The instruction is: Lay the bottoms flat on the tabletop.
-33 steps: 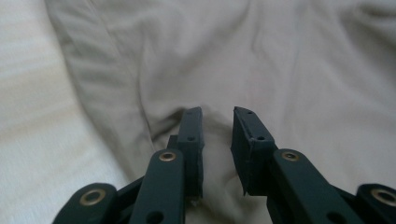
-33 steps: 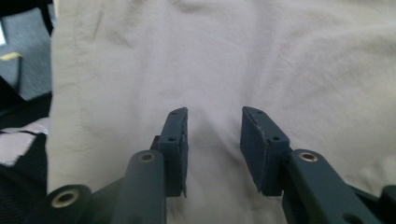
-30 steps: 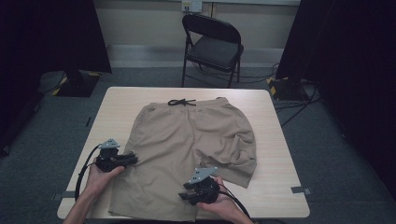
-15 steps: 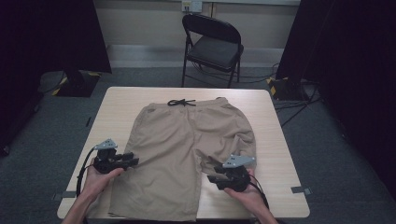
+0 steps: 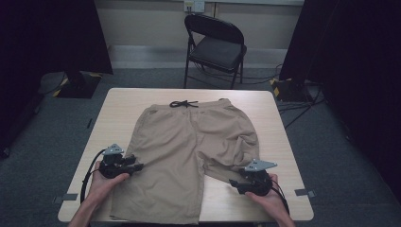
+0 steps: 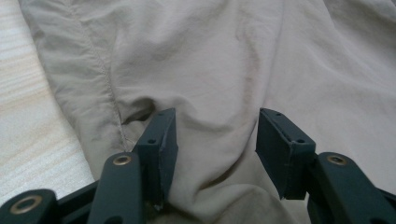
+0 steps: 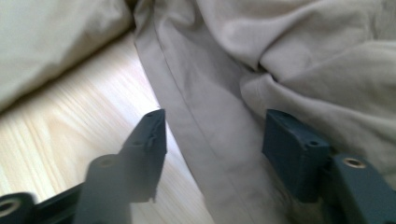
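Tan shorts (image 5: 189,146) with a black drawstring lie spread on the wooden table (image 5: 265,109), waistband at the far side. Their left leg lies flat and long; the right leg is bunched up short. My left gripper (image 5: 138,166) rests at the left leg's outer side seam. In the left gripper view its jaws (image 6: 215,135) have just been opening, and a soft ridge of the shorts (image 6: 210,56) rises between them, unpressed. My right gripper (image 5: 233,183) is at the right leg's hem. Its jaws (image 7: 212,140) have just been opening and straddle the hem of the shorts (image 7: 303,60) over the bare table (image 7: 70,130).
A black folding chair (image 5: 215,47) stands behind the table's far edge. Dark curtains hang on both sides, with cables on the floor at the right. Bare wood shows between the two legs and along the table's right side.
My right gripper has moved to the right, from the gap between the two legs to the right leg's hem. The left hand has stayed where it was.
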Action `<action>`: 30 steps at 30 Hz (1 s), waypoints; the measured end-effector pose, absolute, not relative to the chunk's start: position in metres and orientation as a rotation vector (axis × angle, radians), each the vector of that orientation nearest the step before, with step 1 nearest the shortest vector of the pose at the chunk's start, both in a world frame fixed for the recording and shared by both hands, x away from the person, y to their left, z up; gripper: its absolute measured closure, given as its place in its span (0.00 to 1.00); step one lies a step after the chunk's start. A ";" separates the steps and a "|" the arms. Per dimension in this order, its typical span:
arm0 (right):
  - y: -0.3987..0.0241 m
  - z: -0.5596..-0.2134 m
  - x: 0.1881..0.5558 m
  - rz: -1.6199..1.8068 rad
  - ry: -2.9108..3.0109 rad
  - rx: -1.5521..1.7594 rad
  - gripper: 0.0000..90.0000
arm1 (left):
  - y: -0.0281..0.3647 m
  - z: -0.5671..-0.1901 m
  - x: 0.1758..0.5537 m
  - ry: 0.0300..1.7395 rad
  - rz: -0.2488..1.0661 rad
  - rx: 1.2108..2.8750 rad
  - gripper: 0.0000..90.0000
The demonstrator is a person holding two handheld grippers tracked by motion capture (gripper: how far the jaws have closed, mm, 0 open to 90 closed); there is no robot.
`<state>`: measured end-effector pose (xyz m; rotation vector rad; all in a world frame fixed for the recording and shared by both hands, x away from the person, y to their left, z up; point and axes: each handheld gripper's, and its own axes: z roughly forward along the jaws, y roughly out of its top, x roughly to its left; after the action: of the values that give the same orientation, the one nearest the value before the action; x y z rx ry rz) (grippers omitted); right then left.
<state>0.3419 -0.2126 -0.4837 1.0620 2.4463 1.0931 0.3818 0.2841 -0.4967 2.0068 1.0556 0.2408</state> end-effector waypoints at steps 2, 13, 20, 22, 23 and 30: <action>-0.216 -0.484 0.343 1.062 2.455 1.069 0.42 | 0.284 -0.497 0.381 1.052 0.247 2.006 0.53; -0.245 -0.480 0.347 1.092 2.350 1.188 0.42 | 0.286 -0.500 0.380 1.034 0.252 1.983 0.52; -0.234 -0.490 0.345 0.974 2.388 1.134 0.46 | 0.287 -0.501 0.380 1.035 0.243 1.972 0.52; -0.232 -0.489 0.344 0.973 2.394 1.122 0.60 | 0.288 -0.501 0.381 1.030 0.241 1.969 0.52; -0.230 -0.489 0.343 0.986 2.399 1.108 0.69 | 0.287 -0.501 0.381 1.029 0.243 1.970 0.52; -0.221 -0.487 0.345 1.071 2.432 1.107 0.95 | 0.287 -0.501 0.380 1.025 0.250 1.971 0.52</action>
<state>0.3446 -0.2210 -0.4872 1.1073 2.4320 1.0707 0.3805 0.2867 -0.5014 1.9709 1.0251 0.2500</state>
